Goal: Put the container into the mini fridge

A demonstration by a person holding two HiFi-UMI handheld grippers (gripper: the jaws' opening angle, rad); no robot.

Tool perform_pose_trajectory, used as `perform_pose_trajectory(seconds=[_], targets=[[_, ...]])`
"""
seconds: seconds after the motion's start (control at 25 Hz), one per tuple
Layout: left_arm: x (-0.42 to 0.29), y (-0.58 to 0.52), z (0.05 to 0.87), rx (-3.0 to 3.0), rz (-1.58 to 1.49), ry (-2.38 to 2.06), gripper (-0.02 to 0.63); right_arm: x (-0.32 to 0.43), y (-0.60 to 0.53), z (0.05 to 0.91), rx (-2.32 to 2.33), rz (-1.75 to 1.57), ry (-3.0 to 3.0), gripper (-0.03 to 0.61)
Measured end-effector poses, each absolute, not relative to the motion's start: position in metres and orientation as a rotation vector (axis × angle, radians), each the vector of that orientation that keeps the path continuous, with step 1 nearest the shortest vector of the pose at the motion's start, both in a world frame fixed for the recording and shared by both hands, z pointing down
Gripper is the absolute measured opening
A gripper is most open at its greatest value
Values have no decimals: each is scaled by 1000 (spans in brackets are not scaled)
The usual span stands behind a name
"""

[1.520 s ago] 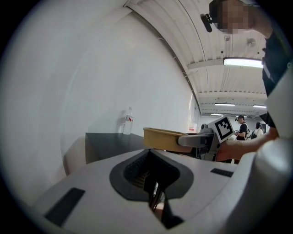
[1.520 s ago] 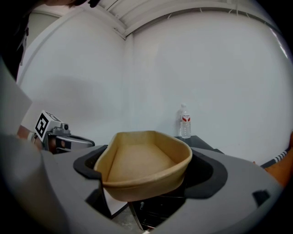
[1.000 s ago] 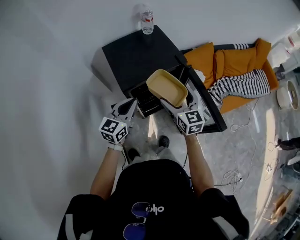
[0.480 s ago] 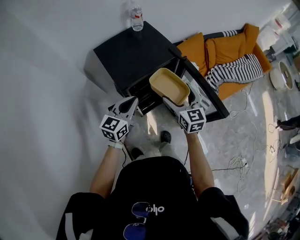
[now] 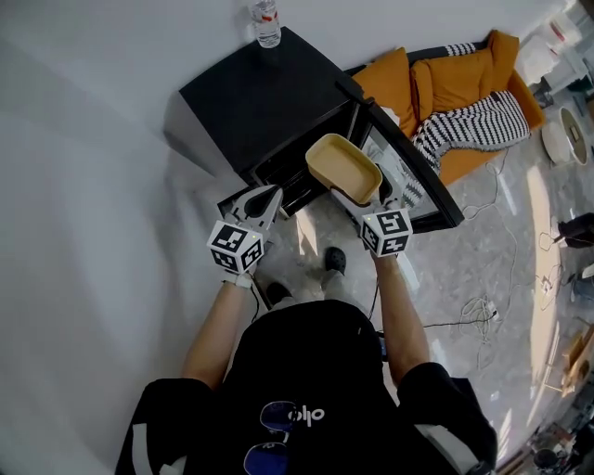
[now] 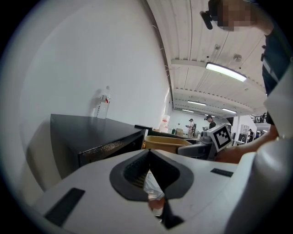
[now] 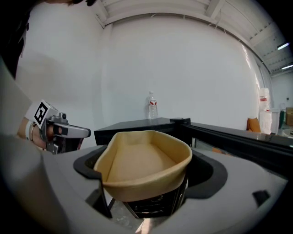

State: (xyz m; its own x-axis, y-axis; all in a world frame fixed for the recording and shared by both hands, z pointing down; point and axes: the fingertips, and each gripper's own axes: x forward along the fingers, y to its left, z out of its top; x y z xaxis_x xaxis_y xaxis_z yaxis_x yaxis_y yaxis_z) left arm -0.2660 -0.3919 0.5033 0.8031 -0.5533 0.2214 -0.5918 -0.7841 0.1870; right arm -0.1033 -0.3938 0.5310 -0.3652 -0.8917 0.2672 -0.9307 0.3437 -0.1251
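Observation:
The tan oval container (image 5: 343, 168) hangs tilted in front of the black mini fridge (image 5: 264, 97), whose door (image 5: 413, 167) stands open to the right. My right gripper (image 5: 360, 197) is shut on the container's near rim. In the right gripper view the empty container (image 7: 139, 167) fills the space between the jaws of the right gripper (image 7: 144, 194), with the fridge (image 7: 132, 125) beyond it. My left gripper (image 5: 269, 197) is held just left of the container, near the fridge's lower front, shut and holding nothing. In its own view the left gripper (image 6: 149, 153) points past the fridge (image 6: 87, 137).
A water bottle (image 5: 266, 20) stands on the fridge top by the white wall. Orange cushions (image 5: 445, 82) and a striped blanket (image 5: 475, 125) lie behind the open door. Cables (image 5: 475, 311) trail over the floor at right. The person's shoes (image 5: 332, 262) are under the grippers.
Both grippers have moved a little nearer the fridge front. The container, still held by the right gripper, now sits closer to the opening.

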Motion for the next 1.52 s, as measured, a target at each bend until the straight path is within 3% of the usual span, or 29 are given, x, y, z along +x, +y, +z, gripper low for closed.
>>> perform_pose_trajectory(seconds=[0.64, 1.52], targets=[[-239, -377, 555, 2691, 299, -814, 8, -95, -376, 607, 1644, 519, -2385, 531], [-248, -413, 588, 2642, 268, -940, 8, -129, -476, 645, 1541, 326, -2476, 531]])
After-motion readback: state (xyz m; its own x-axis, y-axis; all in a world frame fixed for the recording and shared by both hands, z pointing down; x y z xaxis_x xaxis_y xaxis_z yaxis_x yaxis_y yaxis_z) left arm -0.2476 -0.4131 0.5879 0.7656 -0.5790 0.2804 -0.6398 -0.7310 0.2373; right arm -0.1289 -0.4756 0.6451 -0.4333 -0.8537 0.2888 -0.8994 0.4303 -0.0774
